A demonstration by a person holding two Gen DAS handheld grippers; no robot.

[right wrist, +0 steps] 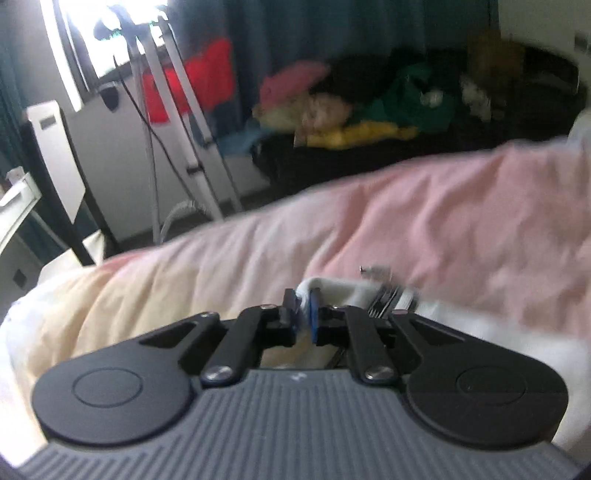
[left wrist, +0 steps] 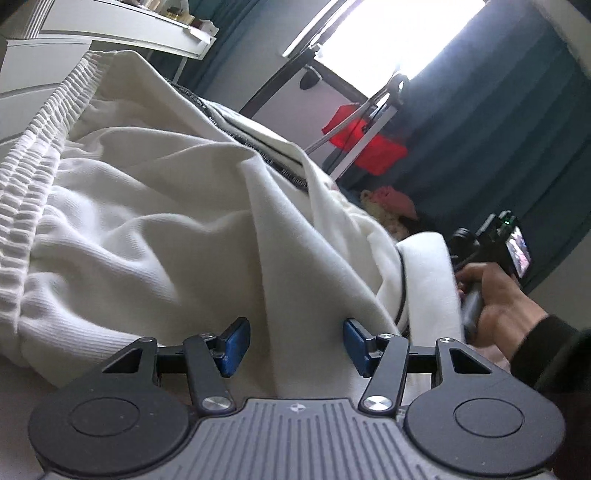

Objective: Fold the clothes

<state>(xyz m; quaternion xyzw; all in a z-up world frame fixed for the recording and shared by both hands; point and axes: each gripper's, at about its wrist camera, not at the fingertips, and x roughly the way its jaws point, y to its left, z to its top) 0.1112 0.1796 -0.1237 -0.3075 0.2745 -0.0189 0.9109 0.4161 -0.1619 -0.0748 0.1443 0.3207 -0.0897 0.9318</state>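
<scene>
A white garment (left wrist: 155,229) with a ribbed elastic waistband (left wrist: 33,177) and a dark striped trim (left wrist: 255,144) lies crumpled across the left wrist view. My left gripper (left wrist: 293,345) is open, its blue pads (left wrist: 234,345) either side of a fold of the white cloth. My right gripper (right wrist: 303,314) is shut on an edge of the white garment (right wrist: 332,288) just above the pink bedding (right wrist: 424,229). The right hand and its gripper's handle (left wrist: 491,280) show at the right of the left wrist view, behind the lifted cloth.
A pile of coloured clothes (right wrist: 351,110) lies on a dark surface beyond the bed. A metal stand (right wrist: 173,122) with a red cloth (right wrist: 207,77) stands by the bright window (left wrist: 388,40). White furniture (left wrist: 122,22) is at the back left.
</scene>
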